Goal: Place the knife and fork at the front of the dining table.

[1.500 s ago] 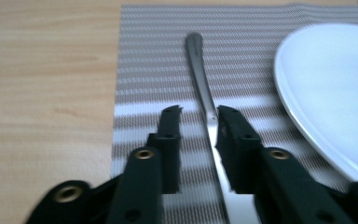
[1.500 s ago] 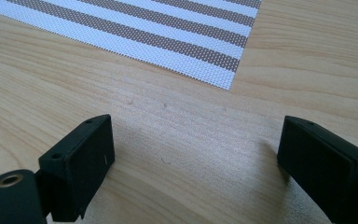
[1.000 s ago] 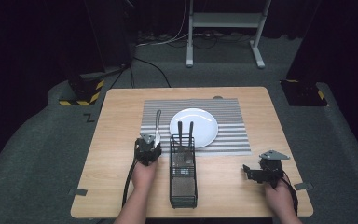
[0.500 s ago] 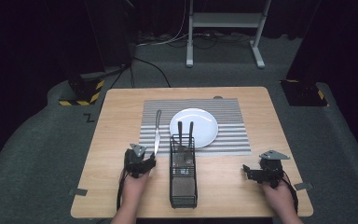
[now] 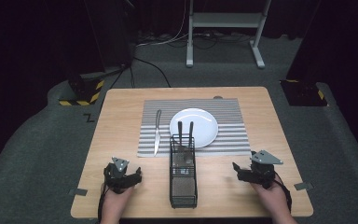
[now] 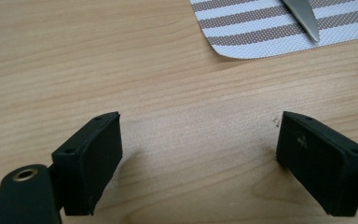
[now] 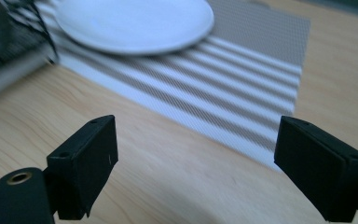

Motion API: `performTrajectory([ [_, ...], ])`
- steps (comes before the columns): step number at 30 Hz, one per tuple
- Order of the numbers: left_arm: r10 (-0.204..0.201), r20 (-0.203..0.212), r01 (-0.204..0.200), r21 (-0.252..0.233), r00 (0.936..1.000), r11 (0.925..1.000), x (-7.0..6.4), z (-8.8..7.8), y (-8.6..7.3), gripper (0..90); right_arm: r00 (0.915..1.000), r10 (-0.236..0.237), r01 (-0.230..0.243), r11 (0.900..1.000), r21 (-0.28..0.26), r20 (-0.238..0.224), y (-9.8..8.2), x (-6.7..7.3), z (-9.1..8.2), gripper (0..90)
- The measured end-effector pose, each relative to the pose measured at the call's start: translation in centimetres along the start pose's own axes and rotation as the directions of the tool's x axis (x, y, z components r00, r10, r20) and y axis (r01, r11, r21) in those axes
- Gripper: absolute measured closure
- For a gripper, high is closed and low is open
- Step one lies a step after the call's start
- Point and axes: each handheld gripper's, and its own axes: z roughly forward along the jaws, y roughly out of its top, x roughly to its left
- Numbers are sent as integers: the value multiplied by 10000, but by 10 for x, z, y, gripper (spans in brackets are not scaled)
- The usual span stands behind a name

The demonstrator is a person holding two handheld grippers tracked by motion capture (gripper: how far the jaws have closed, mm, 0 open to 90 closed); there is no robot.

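Observation:
A table knife [image 5: 157,133] lies on the left part of a striped placemat [image 5: 228,135], beside a white plate [image 5: 200,122]. My left gripper [image 5: 133,176] hovers over bare wood near the table's front left. Its jaws have just been opening and stand wide with nothing between them [image 6: 200,158]. The knife's blade tip [image 6: 303,16] rests on the mat corner [image 6: 261,32] ahead of it. My right gripper [image 5: 240,171] is at the front right, open and empty [image 7: 196,163], facing the plate [image 7: 135,18] and mat [image 7: 242,84].
A black wire basket [image 5: 183,186] stands between the two grippers at the table's front, with two dark utensil handles [image 5: 185,133] sticking up at its far end. Its blurred edge [image 7: 4,51] is to the right gripper's left. The wooden table [image 5: 121,116] has bare wood around the mat.
My left gripper pulled back from the knife toward the table's front edge and opened, leaving the knife on the mat. The right gripper shifted slightly left.

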Motion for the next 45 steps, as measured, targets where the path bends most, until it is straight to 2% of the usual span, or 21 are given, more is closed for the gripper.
performTrajectory([
  [3, -495, 275, 489, 195, 9984, 9986, 0, -1, -1, 149, 9997, -126, 114, 9983, -566, -204, 18, 16, -5, 117],
  [6, -475, 280, 470, 191, 9985, 9987, 0, 0, -1, 142, 9997, -149, 127, 9943, -1056, -202, 37, 28, -6, 106],
  [10, -454, 366, 448, 182, 9983, 9988, 0, 0, -1, 139, 10000, -79, 77, 9825, -1864, -5, 61, 45, -4, 105],
  [12, -441, 424, 434, 178, 9981, 9989, 1, 0, -1, 136, 9998, 94, -133, 9778, -2090, -195, 70, 51, -2, 105],
  [14, -440, 419, 433, 176, 9982, 9989, 0, 0, -1, 135, 9990, 186, -278, 9687, -2468, -397, 80, 58, 0, 106],
  [15, -411, 393, 406, 154, 9984, 9991, 0, 0, -1, 136, 9980, 158, -318, 9617, -2722, -606, 85, 60, 1, 106],
  [16, -377, 393, 371, 156, 9985, 9992, 0, -1, -1, 140, 9963, 105, -363, 9506, -3084, -849, 92, 64, 2, 113],
  [18, -369, 419, 363, 150, 9984, 9992, 0, -1, -1, 143, 9961, 163, -450, 9404, -3371, -873, 102, 68, 4, 141],
  [20, -365, 414, 359, 151, 9985, 9992, 0, -1, -1, 142, 9968, 133, -405, 9337, -3557, -786, 113, 75, 8, 218],
  [23, -368, 422, 363, 146, 9984, 9992, 0, -1, -1, 143, 9975, -101, -174, 9244, -3809, -702, 121, 86, 13, 375],
  [24, -347, 442, 341, 149, 9984, 9993, 0, -1, -2, 143, 9977, -185, -85, 9198, -3922, -652, 123, 90, 15, 433],
  [25, -319, 452, 312, 153, 9985, 9994, 0, -1, -2, 143, 9980, -291, 33, 9096, -4155, -558, 124, 95, 17, 478],
  [27, -333, 469, 326, 151, 9983, 9994, 0, -1, -2, 143, 9984, -400, 183, 9007, -4340, -409, 125, 101, 21, 534],
  [30, -333, 480, 326, 152, 9983, 9994, 0, -1, -2, 143, 9984, -459, 272, 9015, -4320, -329, 128, 106, 28, 609],
  [34, -327, 476, 320, 148, 9983, 9994, 0, -1, -2, 143, 9954, -138, -258, 9144, -4040, -947, 129, 106, 37, 690],
  [39, -334, 485, 327, 154, 9983, 9993, 0, -1, -2, 143, 9934, 24, -464, 9221, -3843, -1143, 129, 108, 45, 745],
  [45, -331, 498, 324, 157, 9982, 9994, 0, -1, -2, 143, 9900, 177, -706, 9215, -3820, -1401, 128, 109, 47, 792],
])
